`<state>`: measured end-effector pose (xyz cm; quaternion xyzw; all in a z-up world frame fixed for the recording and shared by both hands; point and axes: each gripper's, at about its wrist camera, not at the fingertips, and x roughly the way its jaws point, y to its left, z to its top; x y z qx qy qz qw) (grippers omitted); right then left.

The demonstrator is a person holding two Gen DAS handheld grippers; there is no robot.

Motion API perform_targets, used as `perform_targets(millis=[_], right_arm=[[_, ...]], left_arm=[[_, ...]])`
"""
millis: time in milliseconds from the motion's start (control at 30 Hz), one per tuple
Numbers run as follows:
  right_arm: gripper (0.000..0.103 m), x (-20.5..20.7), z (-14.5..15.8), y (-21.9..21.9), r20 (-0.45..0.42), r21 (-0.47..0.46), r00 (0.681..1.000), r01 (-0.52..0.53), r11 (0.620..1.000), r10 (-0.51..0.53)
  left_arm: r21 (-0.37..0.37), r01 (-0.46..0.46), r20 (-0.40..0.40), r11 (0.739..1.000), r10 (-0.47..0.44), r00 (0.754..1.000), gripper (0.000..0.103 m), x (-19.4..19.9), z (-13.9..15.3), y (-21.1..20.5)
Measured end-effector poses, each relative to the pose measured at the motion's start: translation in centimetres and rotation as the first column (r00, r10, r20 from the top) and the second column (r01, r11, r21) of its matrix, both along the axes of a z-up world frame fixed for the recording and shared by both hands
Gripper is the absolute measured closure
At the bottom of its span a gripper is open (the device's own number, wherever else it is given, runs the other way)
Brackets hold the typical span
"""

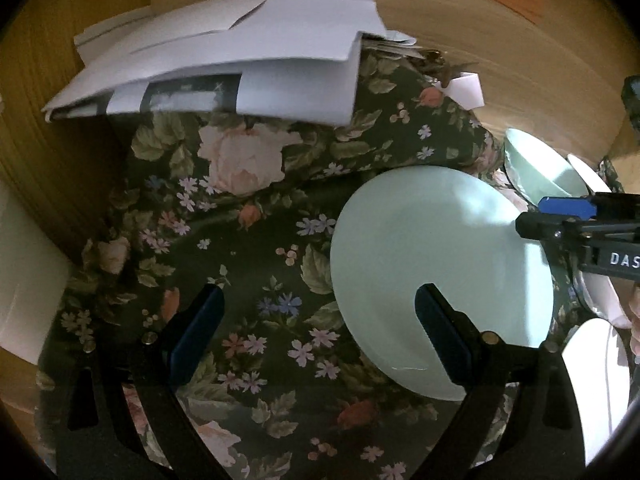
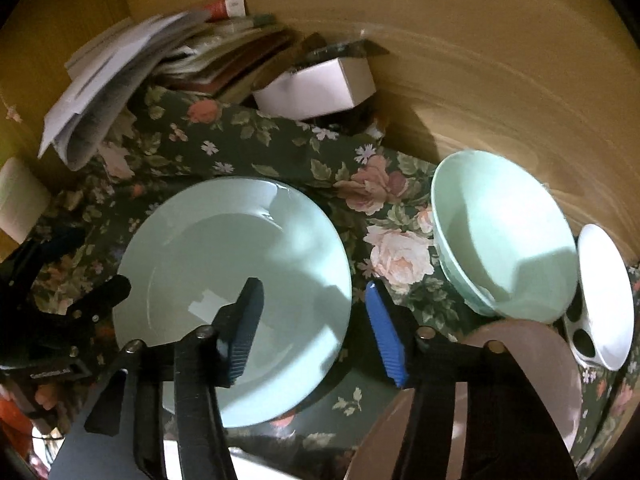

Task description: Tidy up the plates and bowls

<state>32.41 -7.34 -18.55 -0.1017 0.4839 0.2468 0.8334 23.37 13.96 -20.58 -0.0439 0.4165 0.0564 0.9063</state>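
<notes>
A pale green plate (image 2: 224,264) lies flat on the floral cloth (image 2: 280,140). My right gripper (image 2: 314,292) stands open astride the plate's right rim, its left finger over the plate and its blue-padded right finger over the cloth. A pale green bowl (image 2: 504,240) sits upright to the right. In the left wrist view the same plate (image 1: 432,248) lies right of centre, with the right gripper (image 1: 536,216) at its far right edge. My left gripper (image 1: 318,300) is open and empty, its right finger over the plate's near rim and its left finger over cloth.
A pinkish plate (image 2: 520,360) lies at the near right, partly behind my finger. A white dish (image 2: 604,280) and a white holder with holes (image 2: 580,336) stand right of the bowl. Stacked papers (image 1: 224,64) and a white box (image 2: 316,88) crowd the back against wooden walls.
</notes>
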Motion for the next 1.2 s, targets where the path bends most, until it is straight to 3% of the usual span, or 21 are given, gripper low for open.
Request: perform_targets(millis=[167, 533, 833, 1200], right_arm=[[0.060, 1.3, -0.8, -0.1, -0.067, -0.006, 0.998, 0.012, 1.000, -0.012], [0.059, 0.7, -0.6, 1.0, -0.071, -0.088, 0.997, -0.036, 0.995, 0.030], [0.062, 0.3, 0.2, 1.3, -0.083, -0.066, 0.995, -0.065, 0.996, 0.059], [0.064, -4.7, 0.0, 3.6, -0.116, 0.015, 0.983, -0.145, 0.989, 0.146]], left_arm=[[-0.011, -0.001, 0.006, 1.000, 0.001, 1.000, 0.006, 0.2, -0.3, 0.2], [-0.025, -0.008, 0.023, 1.000, 0.009, 1.000, 0.006, -0.8, -0.1, 0.8], [-0.023, -0.025, 0.038, 0.999, 0.026, 0.999, 0.007, -2.6, 0.4, 1.9], [0.010, -0.022, -0.001, 1.000, 0.022, 1.000, 0.031, -3.4, -0.1, 2.9]])
